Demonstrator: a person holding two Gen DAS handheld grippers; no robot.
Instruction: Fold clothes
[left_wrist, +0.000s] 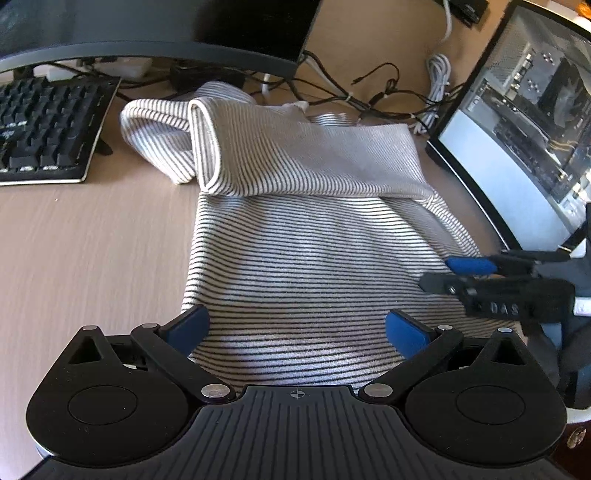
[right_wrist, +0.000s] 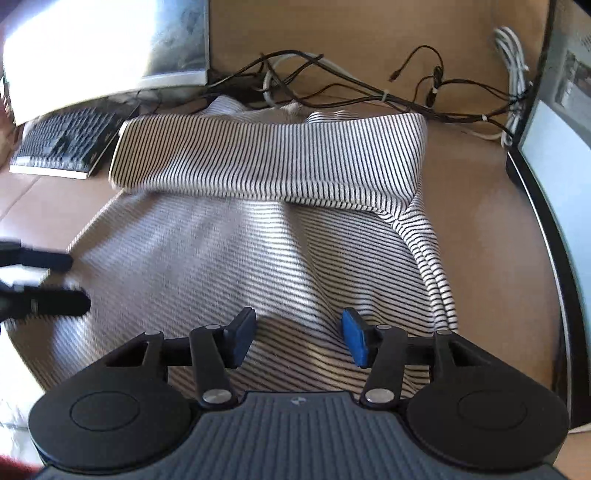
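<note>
A striped shirt (left_wrist: 306, 236) lies on the table (left_wrist: 85, 243), sleeves folded across its top. The left gripper (left_wrist: 295, 328) has its fingers spread wide over the near hem, holding nothing. The right gripper (right_wrist: 299, 338), fingers half open, straddles a raised fold without pinching it. Only the left view shows the keyboard (left_wrist: 44, 129) sharply and letters "DAS" on the other gripper.

Bare desk (left_wrist: 92, 251) lies open left of the striped garment (left_wrist: 295, 240). A keyboard (left_wrist: 44, 129) blocks far left, tangled cables (right_wrist: 369, 92) the far edge, a computer case (left_wrist: 517, 140) the right.
</note>
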